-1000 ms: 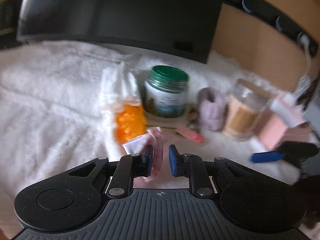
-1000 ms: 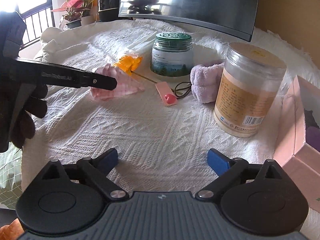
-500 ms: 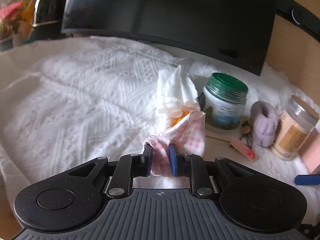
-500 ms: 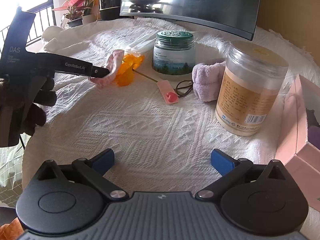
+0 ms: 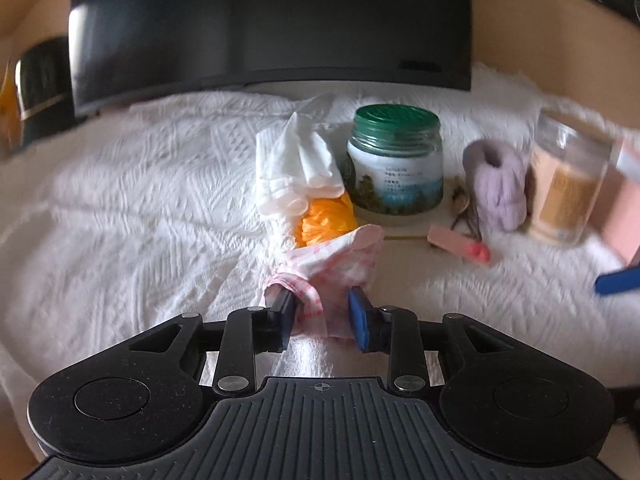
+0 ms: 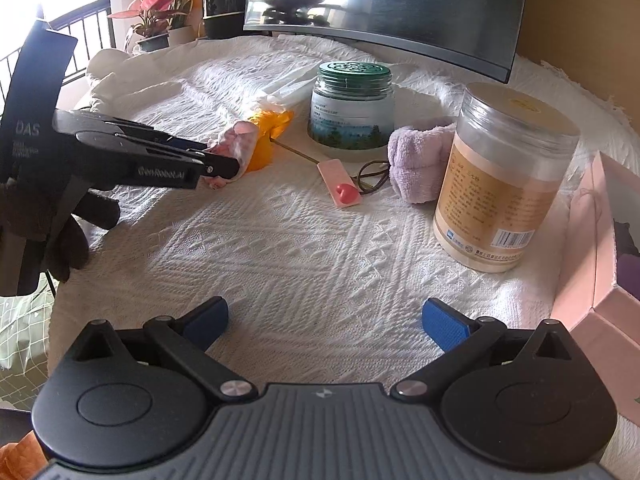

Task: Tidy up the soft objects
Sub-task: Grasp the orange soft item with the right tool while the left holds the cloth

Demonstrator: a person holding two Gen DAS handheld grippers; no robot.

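At the right table edge, dark items, poorly seen, are held in the pink box (image 6: 600, 240). The pink checked cloth (image 5: 336, 268), its long axis toward the orange item (image 5: 326, 220), lies between the left gripper (image 5: 322, 312) jaws, just opened partway, seemingly slack. The right gripper (image 6: 324, 318) jaws are spread wide, empty.

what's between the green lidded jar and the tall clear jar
A rolled lilac towel lies between the green-lidded jar and the tall clear jar, clearest in the right wrist view.

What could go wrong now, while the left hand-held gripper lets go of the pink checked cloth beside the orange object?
1. The left hand-held gripper has just been opening with the pink checked cloth between its fingers; a fold may snag on a pad and drag along.
2. The cloth lies against the orange object and white tissue; pulling back could disturb that pile.
3. The green-lidded jar stands close; a sideways sweep might knock it.
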